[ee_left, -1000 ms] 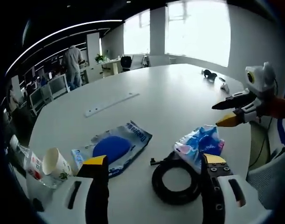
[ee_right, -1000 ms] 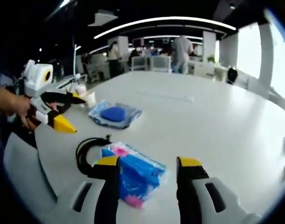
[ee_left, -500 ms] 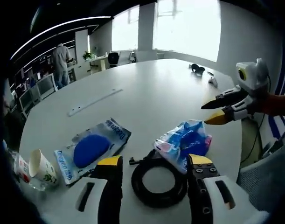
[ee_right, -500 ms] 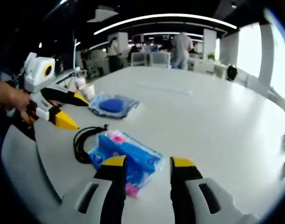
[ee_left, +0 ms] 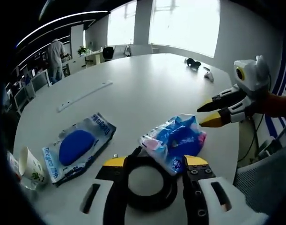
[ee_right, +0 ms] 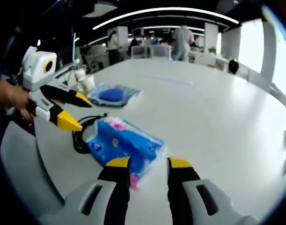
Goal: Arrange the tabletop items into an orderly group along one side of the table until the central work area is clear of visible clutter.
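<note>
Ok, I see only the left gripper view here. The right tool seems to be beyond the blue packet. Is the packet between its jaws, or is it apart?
Observer: In the right gripper view the right tool is open, and the near pink corner of the blue packet appears to lie between its jaws. Nothing is gripped.
Operator: And how does my left tool look from that side?
Observer: The left tool is also open, held by a hand. Its lower tip is over the black cable, which lies at the packet's left edge.
</note>
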Demonstrator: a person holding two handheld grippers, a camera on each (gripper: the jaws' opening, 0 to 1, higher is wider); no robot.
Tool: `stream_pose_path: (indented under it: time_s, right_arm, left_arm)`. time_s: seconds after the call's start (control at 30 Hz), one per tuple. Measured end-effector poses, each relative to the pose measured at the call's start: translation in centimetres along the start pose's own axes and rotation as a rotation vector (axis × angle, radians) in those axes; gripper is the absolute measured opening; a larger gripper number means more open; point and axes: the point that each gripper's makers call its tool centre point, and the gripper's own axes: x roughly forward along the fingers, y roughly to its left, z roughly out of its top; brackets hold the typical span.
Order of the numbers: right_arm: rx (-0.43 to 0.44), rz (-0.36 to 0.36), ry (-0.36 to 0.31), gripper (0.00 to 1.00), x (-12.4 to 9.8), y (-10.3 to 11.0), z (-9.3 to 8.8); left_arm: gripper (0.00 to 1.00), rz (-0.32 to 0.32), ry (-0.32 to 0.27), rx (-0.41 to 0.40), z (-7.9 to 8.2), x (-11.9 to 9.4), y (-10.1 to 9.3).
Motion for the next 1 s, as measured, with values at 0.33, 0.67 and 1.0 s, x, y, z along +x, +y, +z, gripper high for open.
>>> stream_pose_path:
  time_s: [0.33, 0.67, 1.0]
  right_arm:
    - [0.036, 0.012, 0.042, 0.16, 0.8, 0.6, -1.6]
    - [0.082, 0.020, 0.061, 0.06, 1.0, 0.3, -2.1]
    - [0.118, 0.007, 0.063, 0.02, 1.1, 0.0, -1.8]
  left_arm:
    - [0.35, -0.007, 0.060, 0.011, -1.1, 1.4, -0.6]
    - [0.24, -0.004, 0.106, 0.033, -1.7, 2.5, -0.7]
    - [0.05, -0.030, 0.142, 0.081, -1.9, 3.0, -1.2]
